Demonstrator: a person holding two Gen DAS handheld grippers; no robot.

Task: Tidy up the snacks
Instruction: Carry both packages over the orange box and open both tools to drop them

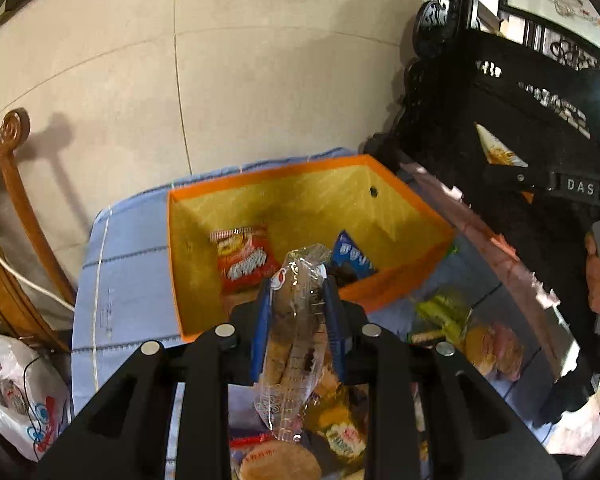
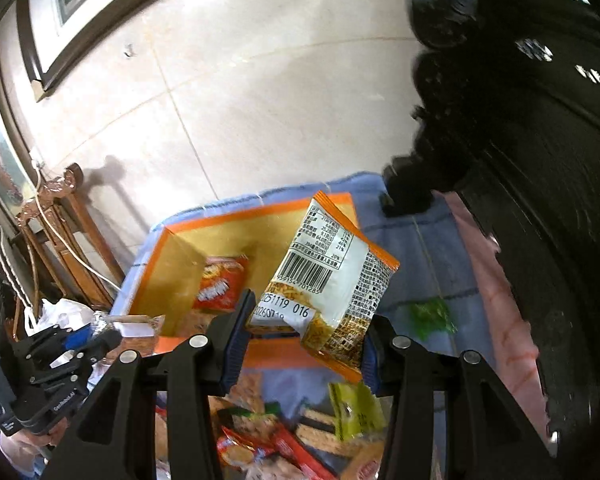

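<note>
Both tools are loaded. Left tool point(image 1: 296, 312) is clamped on a clear-wrapped pastry packet point(image 1: 296, 320), which stands upright between its blue pads and sits just in front of the near wall of the orange box point(image 1: 404, 280). Right tool point(image 2: 304, 344) grips a white-and-orange snack bag point(image 2: 332, 280) by its lower end, barcode side facing the camera, the bag tilted and held above the near edge of the same box.

The box rests on a blue cloth point(image 1: 128, 280) covering the surface, with its yellow interior open to both views. Inside it already lie a red snack packet point(image 1: 244, 258) toward the left wall and a blue cookie packet point(image 1: 352, 258) toward the right. So some sorting looks done: two items are in, and two more are in hand close to the box.

Plenty is left, by my reading. Loose snacks point(image 1: 340, 436) crowd the surface below the left tool, including round biscuits and a yellow-green wrapper, and a green packet point(image 1: 444, 312) and a bun packet point(image 1: 492, 348) lie to the right of the box. The right wrist view shows more wrapped bars and packets point(image 2: 284, 440) beneath that tool, and a small green wrapper point(image 2: 432, 316) off to the right on the cloth. Blur makes several of these hard to identify.
</note>
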